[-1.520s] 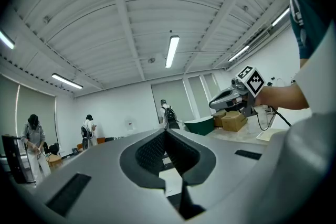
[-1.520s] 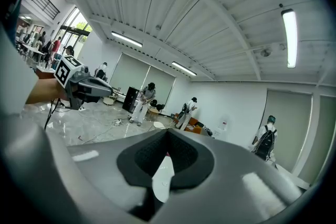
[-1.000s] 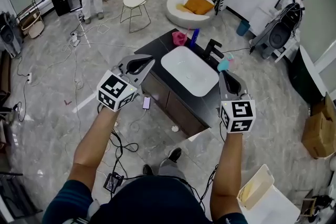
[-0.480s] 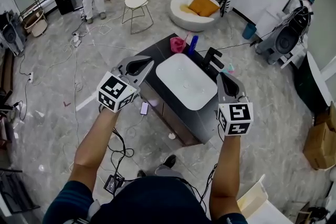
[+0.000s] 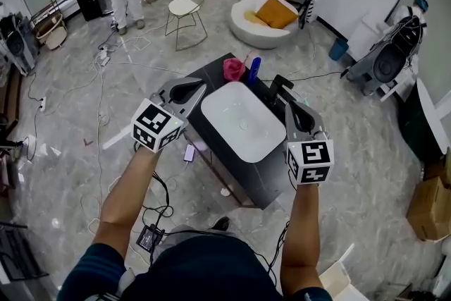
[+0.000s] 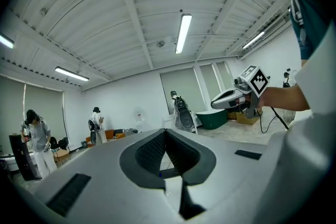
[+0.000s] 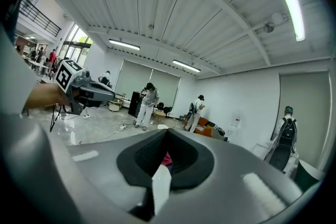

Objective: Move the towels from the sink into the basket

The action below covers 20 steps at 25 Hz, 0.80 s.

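Nearest the camera, the person's bare forearms held both tools level above the floor. The left gripper (image 5: 200,86) was fully closed with nothing between its jaws, its tip over the dark surface (image 5: 213,72). The right gripper (image 5: 290,108) was likewise closed and empty, at the sink's right side. Between them lay the white sink (image 5: 243,125), its basin bare. Just beyond it, on the surface's far corner, sat a crumpled pink cloth (image 5: 234,69) beside a blue bottle (image 5: 254,70) and the black faucet (image 5: 279,86). Farther off stood a wire chair (image 5: 184,8) and a round white sofa (image 5: 262,17).
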{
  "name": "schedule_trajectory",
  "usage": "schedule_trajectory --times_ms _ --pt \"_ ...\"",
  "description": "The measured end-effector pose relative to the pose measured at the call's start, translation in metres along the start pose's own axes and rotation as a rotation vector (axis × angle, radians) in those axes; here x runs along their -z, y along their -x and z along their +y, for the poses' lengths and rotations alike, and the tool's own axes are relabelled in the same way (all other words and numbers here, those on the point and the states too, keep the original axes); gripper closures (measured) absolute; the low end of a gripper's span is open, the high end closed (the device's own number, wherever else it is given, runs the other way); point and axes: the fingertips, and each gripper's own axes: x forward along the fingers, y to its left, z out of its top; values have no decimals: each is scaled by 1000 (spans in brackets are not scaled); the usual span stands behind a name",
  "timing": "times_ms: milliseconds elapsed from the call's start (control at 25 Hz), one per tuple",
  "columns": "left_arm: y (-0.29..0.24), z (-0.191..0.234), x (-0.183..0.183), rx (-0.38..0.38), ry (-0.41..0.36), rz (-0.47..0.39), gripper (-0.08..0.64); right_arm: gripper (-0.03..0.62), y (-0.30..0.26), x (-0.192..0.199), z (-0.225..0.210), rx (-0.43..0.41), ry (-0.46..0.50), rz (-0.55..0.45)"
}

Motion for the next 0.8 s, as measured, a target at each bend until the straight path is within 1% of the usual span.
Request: schedule_trajectory --times_ms 200,400,560,800 --pt "-14 -1 2 4 -3 7 554 583 -5 6 -10 -2 -13 0" --pt "-34 2 5 22 10 10 554 583 -9 11 -16 3 -22 14" --pt "-57 5 6 56 16 -5 554 583 -12 19 -24 27 -21 35" --pt "-93 20 20 115 12 -25 554 583 -33 34 -30 69 -31 50"
